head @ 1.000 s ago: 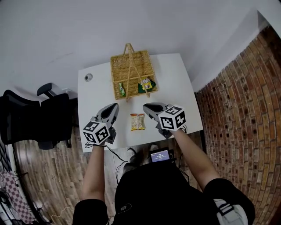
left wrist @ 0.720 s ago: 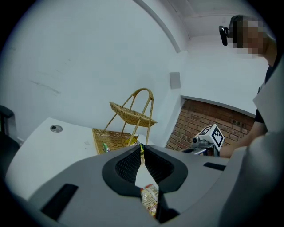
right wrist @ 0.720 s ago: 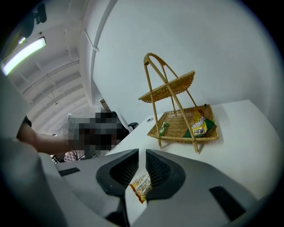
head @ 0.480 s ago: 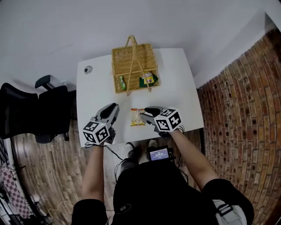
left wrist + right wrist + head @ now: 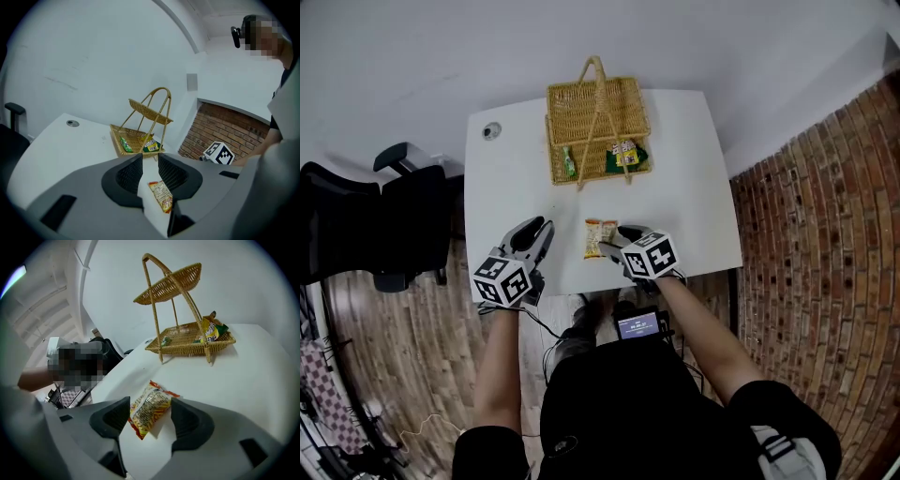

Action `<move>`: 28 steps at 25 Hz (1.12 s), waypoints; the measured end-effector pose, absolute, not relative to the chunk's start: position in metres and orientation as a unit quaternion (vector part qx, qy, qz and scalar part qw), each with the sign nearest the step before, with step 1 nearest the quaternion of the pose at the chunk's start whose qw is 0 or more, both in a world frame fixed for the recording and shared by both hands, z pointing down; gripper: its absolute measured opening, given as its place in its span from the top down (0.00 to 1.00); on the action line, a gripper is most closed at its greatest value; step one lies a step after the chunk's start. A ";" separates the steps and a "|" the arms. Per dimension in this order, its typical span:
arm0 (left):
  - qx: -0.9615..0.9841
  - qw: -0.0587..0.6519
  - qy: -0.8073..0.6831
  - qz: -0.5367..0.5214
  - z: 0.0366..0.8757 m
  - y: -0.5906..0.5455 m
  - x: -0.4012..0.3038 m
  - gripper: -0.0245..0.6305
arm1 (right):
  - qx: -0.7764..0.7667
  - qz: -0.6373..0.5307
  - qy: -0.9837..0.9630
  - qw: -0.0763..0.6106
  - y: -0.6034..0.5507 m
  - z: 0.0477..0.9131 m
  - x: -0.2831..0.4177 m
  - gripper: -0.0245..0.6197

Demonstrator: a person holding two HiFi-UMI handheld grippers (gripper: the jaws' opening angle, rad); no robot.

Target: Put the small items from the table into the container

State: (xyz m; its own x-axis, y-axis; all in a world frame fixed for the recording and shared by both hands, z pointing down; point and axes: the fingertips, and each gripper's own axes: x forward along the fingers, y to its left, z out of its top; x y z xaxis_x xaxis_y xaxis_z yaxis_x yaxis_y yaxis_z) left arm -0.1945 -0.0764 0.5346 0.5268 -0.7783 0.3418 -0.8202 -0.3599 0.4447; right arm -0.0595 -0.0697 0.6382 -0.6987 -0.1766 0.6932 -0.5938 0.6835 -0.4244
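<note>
An orange-and-yellow snack packet (image 5: 598, 237) lies flat on the white table (image 5: 684, 187), close to its near edge. The right hand-held gripper (image 5: 612, 240) points down at it from the right. In the right gripper view the packet (image 5: 150, 409) lies between the two jaws, which are opening wide. The pads stand on either side of it without pressing on it.

The left hand-held gripper (image 5: 536, 232) is over the table's near-left part, to the left of the packet and apart from it. Its jaws are opening too, with a narrow gap so far and nothing between them. Through that gap the left gripper view shows the packet (image 5: 161, 195) lying farther off on the table.

A woven wicker basket with a tall hoop handle (image 5: 581, 112) stands at the far side of the table. It holds a small green packet (image 5: 569, 162) on its left and a green-and-yellow packet (image 5: 626, 154) on its right.
</note>
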 end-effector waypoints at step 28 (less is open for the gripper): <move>0.817 0.304 -0.489 0.036 0.546 -0.060 -0.207 0.81 | 0.262 0.327 -0.842 0.339 -0.069 0.653 -0.072 0.74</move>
